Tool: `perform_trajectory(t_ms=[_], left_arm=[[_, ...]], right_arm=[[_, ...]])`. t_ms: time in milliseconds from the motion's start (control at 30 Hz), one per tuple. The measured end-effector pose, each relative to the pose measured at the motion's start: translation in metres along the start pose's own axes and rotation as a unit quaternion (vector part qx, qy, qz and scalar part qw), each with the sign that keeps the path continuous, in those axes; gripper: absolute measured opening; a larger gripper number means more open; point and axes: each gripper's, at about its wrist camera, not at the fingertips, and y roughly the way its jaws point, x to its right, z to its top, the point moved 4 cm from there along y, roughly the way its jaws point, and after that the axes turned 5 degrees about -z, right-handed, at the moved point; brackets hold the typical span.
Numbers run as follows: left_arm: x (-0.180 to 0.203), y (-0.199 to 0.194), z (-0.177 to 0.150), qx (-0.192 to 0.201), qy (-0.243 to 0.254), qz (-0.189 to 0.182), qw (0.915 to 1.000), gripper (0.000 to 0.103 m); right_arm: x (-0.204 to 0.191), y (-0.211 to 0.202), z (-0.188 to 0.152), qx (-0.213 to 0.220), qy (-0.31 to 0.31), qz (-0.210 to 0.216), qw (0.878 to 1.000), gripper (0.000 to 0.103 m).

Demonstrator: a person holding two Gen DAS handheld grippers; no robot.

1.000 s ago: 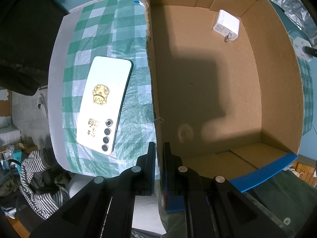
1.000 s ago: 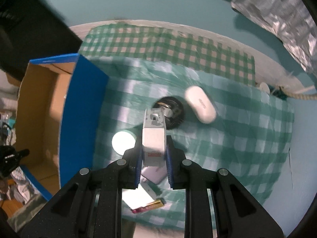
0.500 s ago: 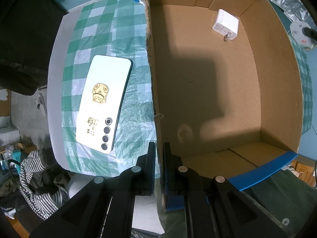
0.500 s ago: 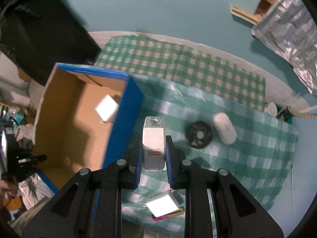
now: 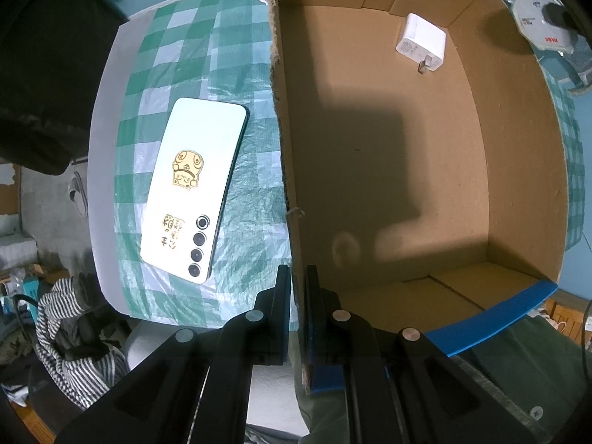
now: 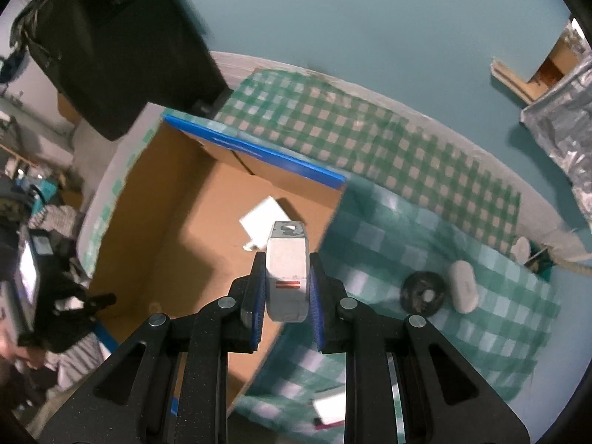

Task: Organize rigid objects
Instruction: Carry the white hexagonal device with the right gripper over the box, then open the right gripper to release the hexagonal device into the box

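One white adapter (image 6: 287,277) is clamped by the right hand-held gripper (image 6: 287,288) above the box (image 5: 518,148) rim; the wall is pinched by the left hand-held gripper (image 5: 294,288). Early release risks an outside drop.

Charger (image 5: 421,42) in box (image 5: 518,170) (phone (image 5: 192,192) beside)

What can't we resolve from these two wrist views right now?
- White adapter in the right gripper: its label is too small to read in the right wrist view.
- White charger in the cardboard box: motion-blurred there, partly behind the adapter.
- Flat item on the cloth: blurred, cut by the gripper body.
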Motion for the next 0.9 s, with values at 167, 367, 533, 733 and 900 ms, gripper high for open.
perform_trajectory(t_ms=[167, 367, 533, 733, 900], left_arm=[[-0.001, -0.001, 0.0, 0.0, 0.0, 0.0, 1.0, 0.007], [0.0, 0.0, 0.0, -0.001, 0.004, 0.0, 1.0, 0.007], [0.0, 0.0, -0.001, -0.001, 0.003, -0.001, 1.0, 0.007], [0.001, 0.0, -0.001, -0.002, 0.005, -0.002, 1.0, 0.007], [0.001, 0.001, -0.001, -0.005, 0.008, -0.002, 1.0, 0.007]], right_arm=[[-0.013, 0.003, 0.002, -0.001, -0.011, 0.004, 1.0, 0.02], [-0.03, 0.03, -0.003, -0.033, -0.037, -0.005, 0.999, 0.02], [-0.031, 0.057, -0.012, -0.063, -0.043, -0.019, 0.997, 0.02], [-0.026, 0.072, -0.021, -0.08, -0.029, -0.026, 0.996, 0.02], [-0.025, 0.073, -0.024, -0.081, -0.022, -0.019, 0.996, 0.02]])
